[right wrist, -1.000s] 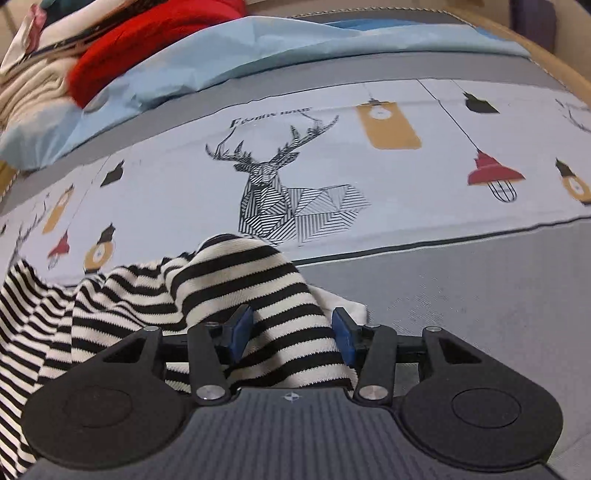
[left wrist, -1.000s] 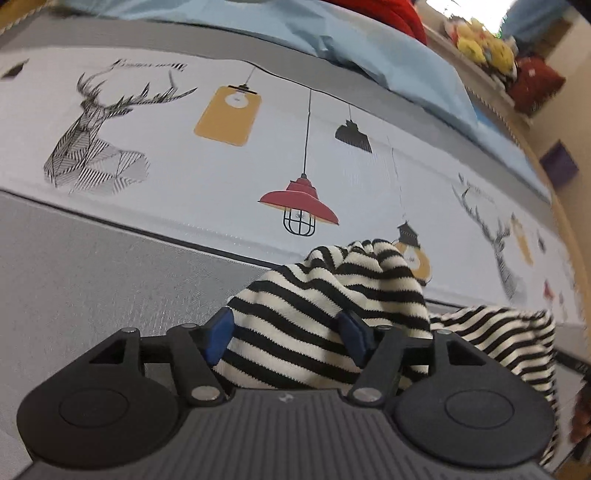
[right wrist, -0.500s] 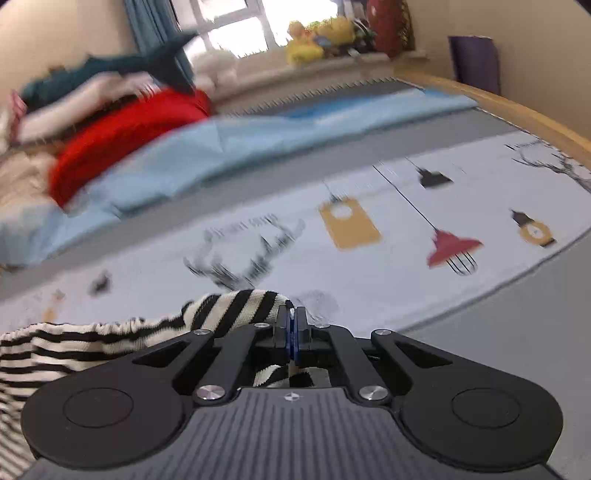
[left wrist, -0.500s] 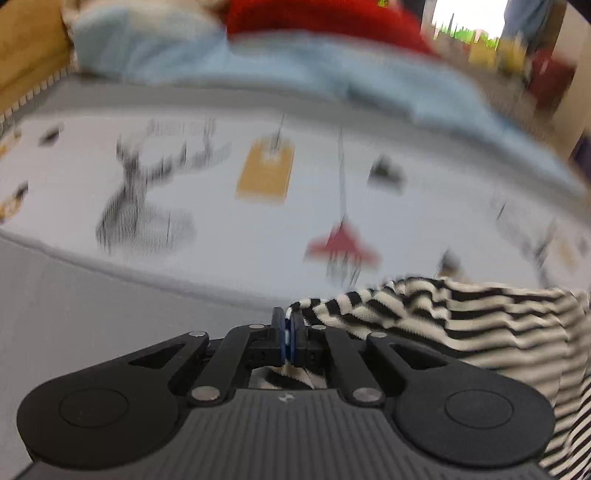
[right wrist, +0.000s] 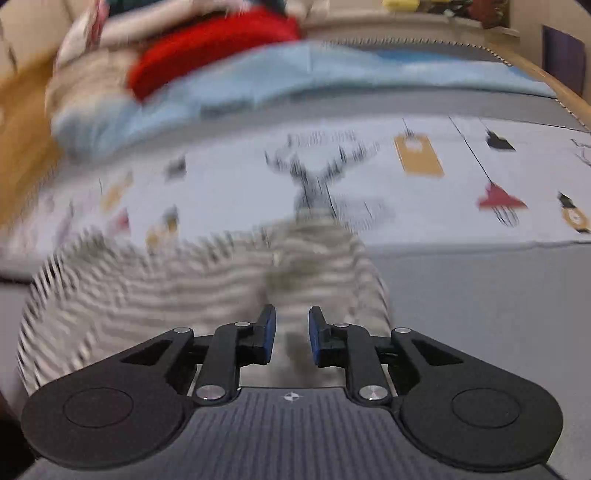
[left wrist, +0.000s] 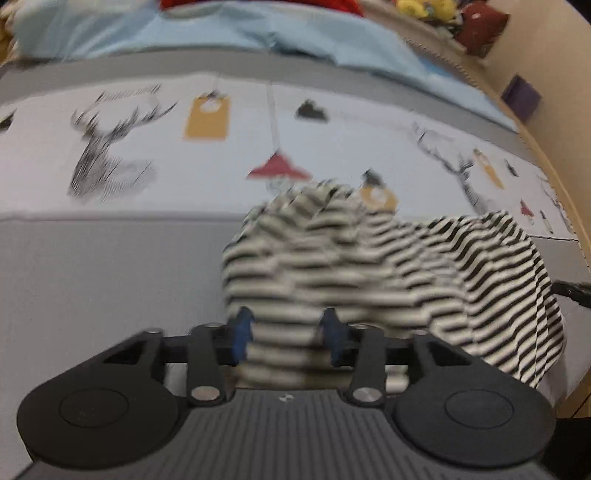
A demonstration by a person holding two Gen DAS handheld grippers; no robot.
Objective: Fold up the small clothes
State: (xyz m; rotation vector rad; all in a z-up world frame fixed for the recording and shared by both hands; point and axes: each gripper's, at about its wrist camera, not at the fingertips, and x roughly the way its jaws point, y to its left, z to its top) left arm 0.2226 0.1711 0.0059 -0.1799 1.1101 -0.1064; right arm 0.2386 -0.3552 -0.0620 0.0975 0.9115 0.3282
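- Now both hand-held grippers have let go: half a second ago each was pinched tight on a hem of the striped garment, and their jaws have just been opening.
- Left hand-held gripper (left wrist: 286, 334) stands released, its blue pads clearly apart with striped cloth lying loose between them, not pressed.
- Right hand-held gripper (right wrist: 291, 330) is released too, with a narrower gap; blurred cloth shows beyond and between the pads, untouched as far as I can tell.
- That release suggests one fold has just been laid down, and a fresh grasp is probably needed for the next.
- Striped garment (left wrist: 388, 269), black-and-white, sits bunched and humped on the bed (left wrist: 92, 280), straddling the grey band and the printed strip of deer and lamps, not yet flat.
- Beyond it lie a pale blue blanket (left wrist: 229, 29) and red fabric (right wrist: 207, 48).
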